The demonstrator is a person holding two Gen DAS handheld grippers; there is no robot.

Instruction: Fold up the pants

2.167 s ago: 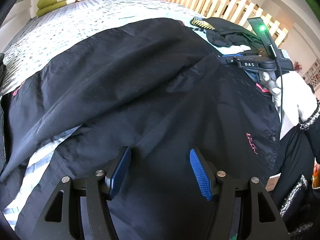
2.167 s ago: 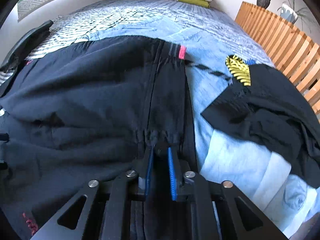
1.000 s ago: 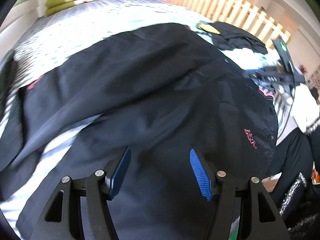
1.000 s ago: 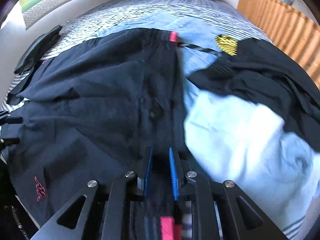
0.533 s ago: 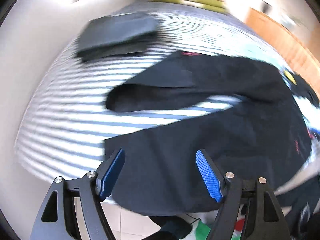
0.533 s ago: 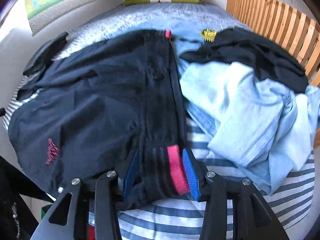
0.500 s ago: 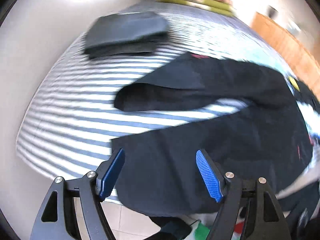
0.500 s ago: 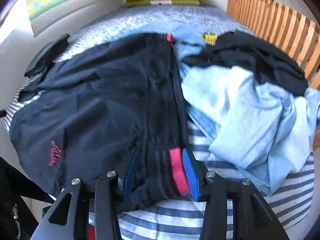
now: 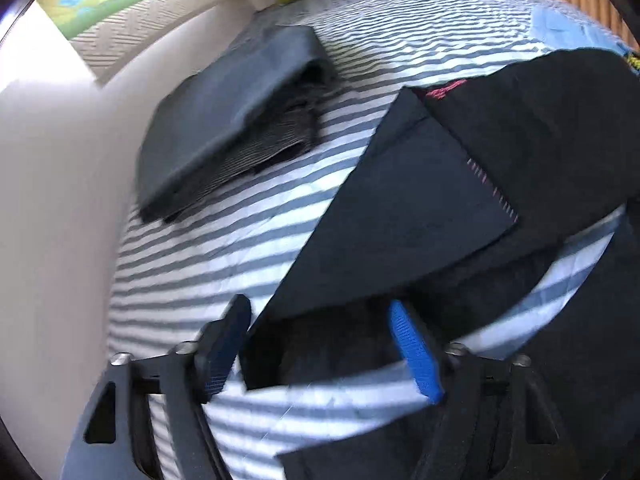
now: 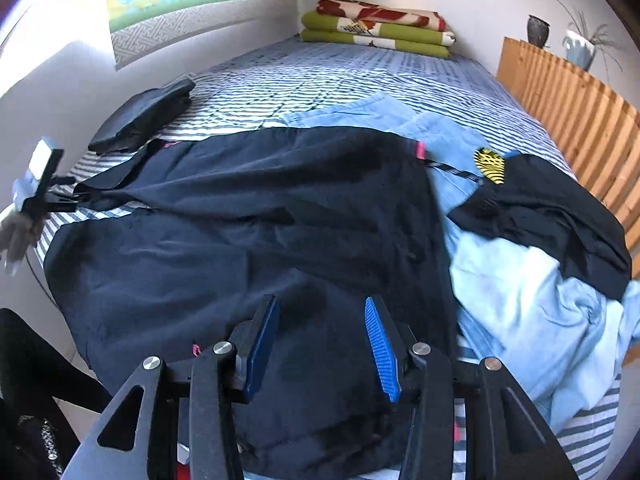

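Left wrist view: the left gripper (image 9: pixel 320 348), jaws just narrowing yet open, straddles a leg hem of the black fabric pants (image 9: pixel 420 208); the right gripper (image 10: pixel 320 344) gapes empty above their waist end.

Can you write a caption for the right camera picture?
Open right gripper above black pants spread on striped bed.

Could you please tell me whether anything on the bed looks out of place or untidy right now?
Yes: the black pants lie spread but wrinkled, one leg end flipped askew, and a rumpled heap of light-blue clothes sits beside them.
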